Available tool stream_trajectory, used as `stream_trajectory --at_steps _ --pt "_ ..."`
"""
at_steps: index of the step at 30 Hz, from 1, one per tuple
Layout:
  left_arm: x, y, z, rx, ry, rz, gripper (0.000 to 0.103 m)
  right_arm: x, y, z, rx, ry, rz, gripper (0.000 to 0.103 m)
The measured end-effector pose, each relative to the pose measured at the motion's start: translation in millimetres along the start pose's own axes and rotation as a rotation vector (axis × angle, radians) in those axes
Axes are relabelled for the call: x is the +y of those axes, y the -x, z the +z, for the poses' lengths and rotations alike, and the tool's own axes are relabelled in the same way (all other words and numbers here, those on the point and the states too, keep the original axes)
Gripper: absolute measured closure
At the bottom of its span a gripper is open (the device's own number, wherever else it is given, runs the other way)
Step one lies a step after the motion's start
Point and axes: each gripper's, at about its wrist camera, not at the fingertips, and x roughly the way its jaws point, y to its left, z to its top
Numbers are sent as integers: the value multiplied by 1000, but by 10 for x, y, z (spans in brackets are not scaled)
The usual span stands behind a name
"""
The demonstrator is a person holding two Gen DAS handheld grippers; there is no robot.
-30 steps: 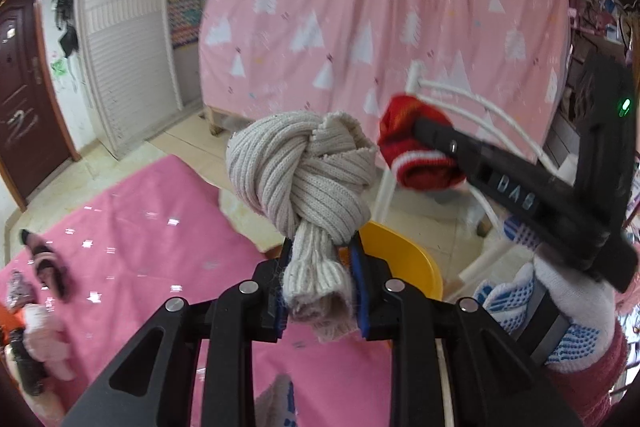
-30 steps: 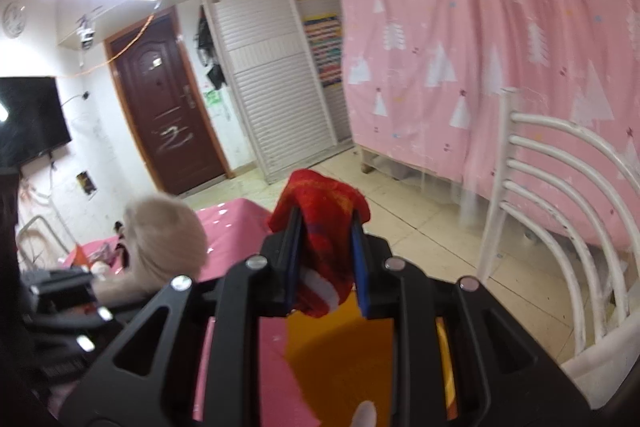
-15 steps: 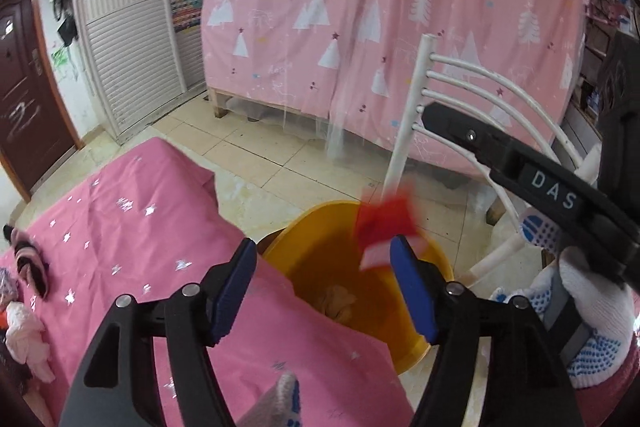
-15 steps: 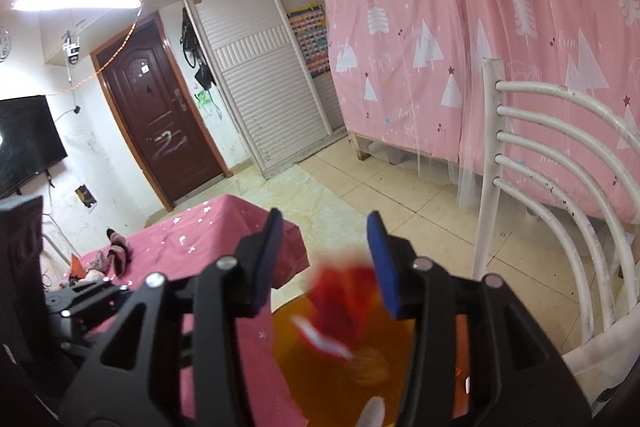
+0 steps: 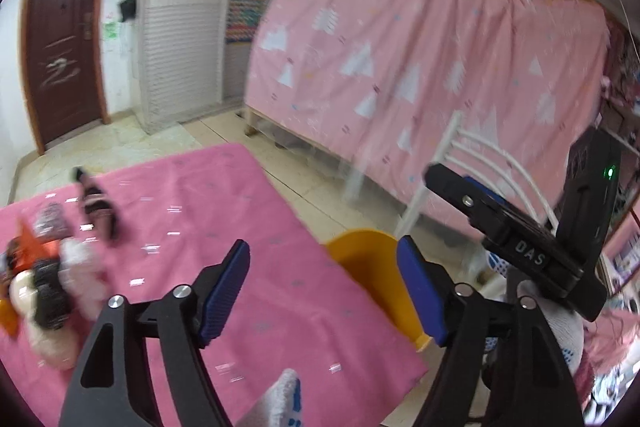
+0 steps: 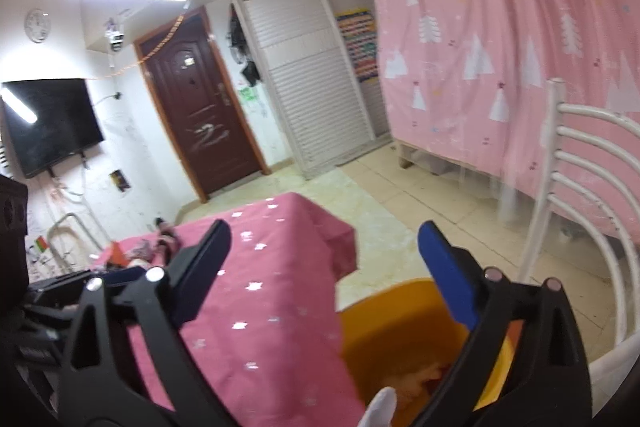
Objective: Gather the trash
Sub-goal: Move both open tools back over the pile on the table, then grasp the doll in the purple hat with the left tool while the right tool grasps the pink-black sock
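An orange bin stands on the floor by the corner of the pink table; in the right wrist view its inside shows dropped items at the bottom. My left gripper is open and empty above the table's corner. My right gripper is open and empty above the bin's rim; it also shows in the left wrist view. A heap of socks and soft items lies at the table's left end, with a dark sock behind it.
A pink star-patterned cloth covers the table. A white metal chair stands right of the bin. A pink curtain hangs behind. A brown door and a wall TV are at the far left.
Both grippers opened: the beige knitted item and the red sock fell into the orange bin. Both grippers are now empty, and the left view has swung left toward the table.
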Motion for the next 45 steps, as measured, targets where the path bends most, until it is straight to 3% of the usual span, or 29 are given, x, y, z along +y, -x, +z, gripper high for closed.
stream_trajectory --at_steps 9,18,33,39,45 --pt "794 494 -122 -40 85 155 30 607 -136 -126 37 109 55 11" --pt "1474 875 -205 -76 146 256 30 1086 -425 -230 118 160 117 11" --pt "2549 1097 -221 -72 243 415 30 1981 -963 -183 224 303 209 10" --pt "2977 981 -162 -1 270 432 30 2248 -1218 -209 275 343 201 7" --pt "3334 775 -216 75 342 360 30 2402 -1506 -177 316 357 197 7"
